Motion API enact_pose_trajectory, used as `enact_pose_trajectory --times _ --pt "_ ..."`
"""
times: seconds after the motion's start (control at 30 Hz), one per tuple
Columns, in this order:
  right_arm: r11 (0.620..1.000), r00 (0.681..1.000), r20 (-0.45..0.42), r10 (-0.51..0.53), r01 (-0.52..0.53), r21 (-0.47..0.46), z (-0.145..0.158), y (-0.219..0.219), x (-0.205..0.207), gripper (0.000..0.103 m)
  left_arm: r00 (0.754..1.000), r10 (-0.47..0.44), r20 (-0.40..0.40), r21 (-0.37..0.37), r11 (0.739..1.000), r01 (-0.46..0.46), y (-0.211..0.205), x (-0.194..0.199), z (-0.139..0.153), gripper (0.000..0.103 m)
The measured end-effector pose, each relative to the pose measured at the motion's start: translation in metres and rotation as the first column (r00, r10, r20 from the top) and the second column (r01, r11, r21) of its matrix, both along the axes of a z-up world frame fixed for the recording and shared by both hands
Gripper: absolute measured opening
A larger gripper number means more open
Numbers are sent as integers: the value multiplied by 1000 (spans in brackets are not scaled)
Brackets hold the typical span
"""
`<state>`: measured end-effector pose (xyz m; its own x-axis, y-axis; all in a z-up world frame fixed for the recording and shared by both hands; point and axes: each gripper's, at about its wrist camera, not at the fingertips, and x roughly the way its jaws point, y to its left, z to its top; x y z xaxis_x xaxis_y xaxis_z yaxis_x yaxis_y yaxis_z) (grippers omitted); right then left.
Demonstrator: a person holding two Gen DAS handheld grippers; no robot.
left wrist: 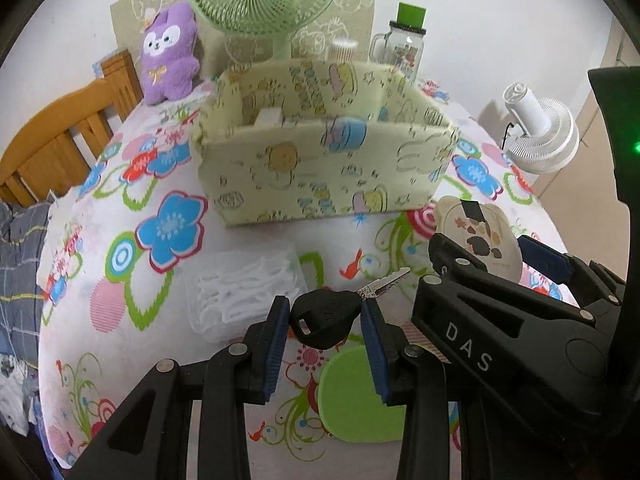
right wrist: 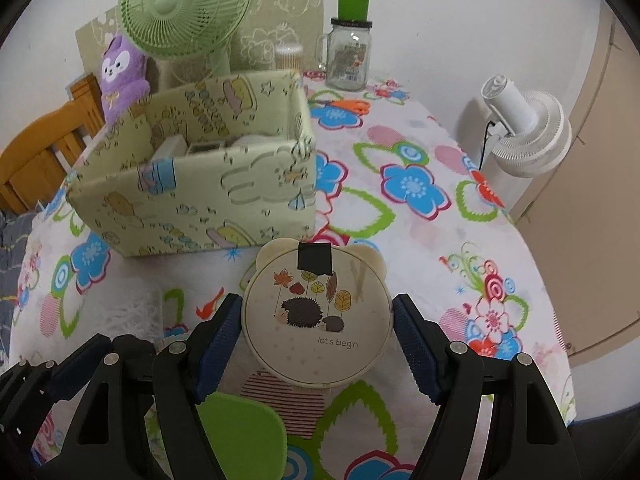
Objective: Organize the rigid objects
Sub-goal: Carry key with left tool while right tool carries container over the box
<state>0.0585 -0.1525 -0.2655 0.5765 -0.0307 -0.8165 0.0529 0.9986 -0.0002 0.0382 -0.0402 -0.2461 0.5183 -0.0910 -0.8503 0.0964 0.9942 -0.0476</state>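
My left gripper [left wrist: 326,314] is shut on the black head of a key [left wrist: 320,318], and the metal blade [left wrist: 386,282] sticks out to the right, above the tablecloth. My right gripper [right wrist: 318,308] is shut on a round cream case [right wrist: 316,320] with a hedgehog picture and black tape, its blue pads [right wrist: 224,328] on both sides. In the left wrist view that case [left wrist: 476,236] and the right gripper [left wrist: 486,248] show at the right. A pale yellow fabric box [left wrist: 320,168] [right wrist: 192,196] stands open just beyond both grippers, with a few white items inside.
A clear box of white picks [left wrist: 244,292] and a green pad [left wrist: 360,396] lie near the left gripper. Behind the box stand a green fan [right wrist: 184,8], a purple plush [right wrist: 120,76] and a glass jar [right wrist: 348,56]. Orange scissors [right wrist: 348,106], white fan [right wrist: 524,132], wooden chair [left wrist: 60,136].
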Motion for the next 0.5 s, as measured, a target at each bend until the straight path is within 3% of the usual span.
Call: enact_pose_trajectory --times 0.5 --pt "1000 999 40 21 -21 5 41 -1 -4 77 998 3 64 18 1000 -4 -5 4 33 37"
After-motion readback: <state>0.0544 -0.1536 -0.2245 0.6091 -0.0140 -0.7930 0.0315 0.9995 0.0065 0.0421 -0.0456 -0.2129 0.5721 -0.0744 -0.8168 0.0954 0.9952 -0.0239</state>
